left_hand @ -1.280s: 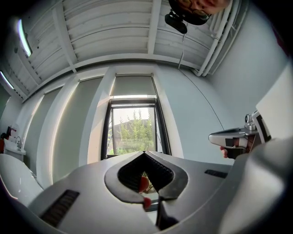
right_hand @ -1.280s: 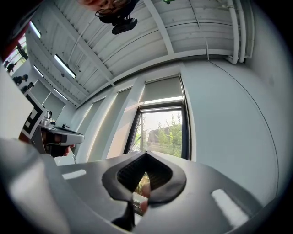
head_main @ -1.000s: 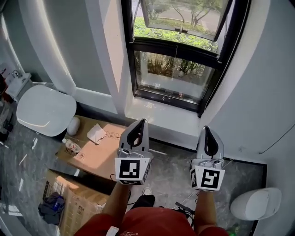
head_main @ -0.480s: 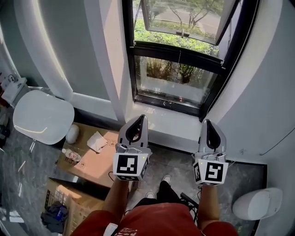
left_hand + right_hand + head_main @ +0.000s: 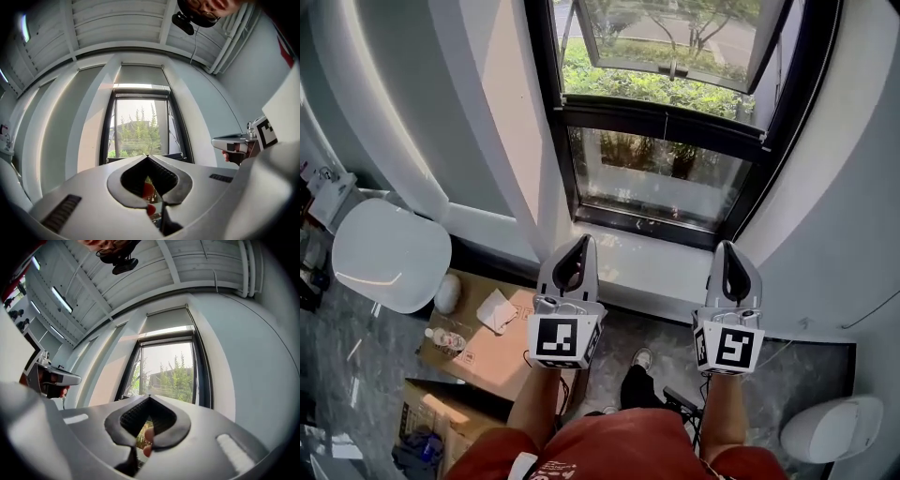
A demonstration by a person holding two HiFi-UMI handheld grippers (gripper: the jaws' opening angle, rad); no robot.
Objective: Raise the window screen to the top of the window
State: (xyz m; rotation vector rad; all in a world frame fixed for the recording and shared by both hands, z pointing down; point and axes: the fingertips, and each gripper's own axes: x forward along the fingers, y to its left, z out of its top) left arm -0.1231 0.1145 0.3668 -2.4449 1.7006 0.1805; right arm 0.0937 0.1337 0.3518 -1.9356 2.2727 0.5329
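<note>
The black-framed window (image 5: 661,141) stands ahead, its upper casement swung outward and its lower pane fixed. A black crossbar (image 5: 661,120) with a thin cord divides them. Whether a screen covers the glass I cannot tell. My left gripper (image 5: 579,242) and right gripper (image 5: 727,247) are side by side over the white sill (image 5: 647,258), short of the glass, both shut and empty. In the left gripper view the shut jaws (image 5: 148,157) point at the window (image 5: 139,126), with the right gripper (image 5: 234,143) beside them. The right gripper view shows its shut jaws (image 5: 149,397) below the window (image 5: 168,371).
A round white seat (image 5: 391,253) stands at the left. Cardboard boxes (image 5: 487,342) with a water bottle (image 5: 445,337) and a crumpled tissue (image 5: 495,309) lie beside my legs. A white stool (image 5: 830,427) sits at the bottom right. White walls flank the window recess.
Both grippers have moved forward together toward the window, which now looks larger and nearer. Both have stayed shut and empty.
</note>
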